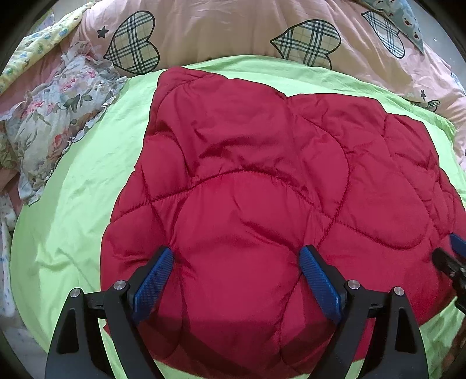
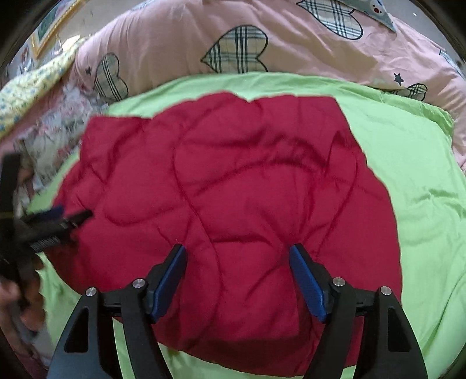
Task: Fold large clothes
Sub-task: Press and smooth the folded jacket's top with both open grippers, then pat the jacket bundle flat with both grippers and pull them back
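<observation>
A red quilted garment (image 1: 262, 160) lies folded into a puffy block on a lime-green sheet (image 1: 72, 218). My left gripper (image 1: 236, 252) hovers over its near part, blue pads spread wide with only the fabric's surface below them. The right gripper's tip (image 1: 450, 256) shows at the right edge of that view. In the right wrist view the same red garment (image 2: 233, 175) fills the middle, and my right gripper (image 2: 237, 247) stands open over its near edge, gripping nothing. The left gripper (image 2: 58, 215) appears blurred at the left, over the garment's left side.
A pink duvet with plaid hearts (image 1: 233, 26) is heaped behind the green sheet (image 2: 422, 189). Floral ruffled fabric (image 1: 58, 116) and a yellow flowered cloth (image 1: 38, 43) lie at the left. A hand (image 2: 11, 291) shows at the lower left.
</observation>
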`<state>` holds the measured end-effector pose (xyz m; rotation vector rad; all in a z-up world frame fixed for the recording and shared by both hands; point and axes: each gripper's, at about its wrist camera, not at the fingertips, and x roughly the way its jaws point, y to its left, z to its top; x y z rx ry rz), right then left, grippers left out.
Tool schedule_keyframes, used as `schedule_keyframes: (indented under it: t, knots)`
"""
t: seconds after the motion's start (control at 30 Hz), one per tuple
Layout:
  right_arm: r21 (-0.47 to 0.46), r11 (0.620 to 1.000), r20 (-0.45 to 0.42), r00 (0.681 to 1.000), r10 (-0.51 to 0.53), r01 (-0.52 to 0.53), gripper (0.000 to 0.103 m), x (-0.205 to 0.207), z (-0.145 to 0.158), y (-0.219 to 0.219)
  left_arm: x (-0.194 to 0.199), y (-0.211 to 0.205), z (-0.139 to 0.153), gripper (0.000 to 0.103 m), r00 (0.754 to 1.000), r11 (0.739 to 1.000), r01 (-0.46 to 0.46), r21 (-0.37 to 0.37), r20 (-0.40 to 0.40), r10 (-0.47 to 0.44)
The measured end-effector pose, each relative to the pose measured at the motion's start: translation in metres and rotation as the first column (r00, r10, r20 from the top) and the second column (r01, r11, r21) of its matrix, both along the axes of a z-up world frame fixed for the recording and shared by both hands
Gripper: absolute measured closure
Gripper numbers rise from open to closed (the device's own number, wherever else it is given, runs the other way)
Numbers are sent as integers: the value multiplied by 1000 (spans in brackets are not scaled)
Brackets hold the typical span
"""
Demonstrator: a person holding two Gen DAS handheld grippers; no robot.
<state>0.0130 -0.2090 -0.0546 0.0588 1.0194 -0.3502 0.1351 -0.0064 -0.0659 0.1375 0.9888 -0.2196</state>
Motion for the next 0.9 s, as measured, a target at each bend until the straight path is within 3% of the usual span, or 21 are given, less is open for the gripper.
schedule_keyframes:
  t: [0.23,0.63,0.9]
  knots:
    - [-2,1000,1,1000,-13,13,28,-7,0,-6,-24,13,14,12,1000,999,-11,-46,6,12]
    - [5,999,2,999,-37,37,28,-13,0,-5,-20,10,-3,6,1000,1000,-9,-9,-1,9]
    - [-15,1000,68,997,-25,26,28,-18,23,10,-23,9,-5,5,1000,1000,-14,-8,4,14]
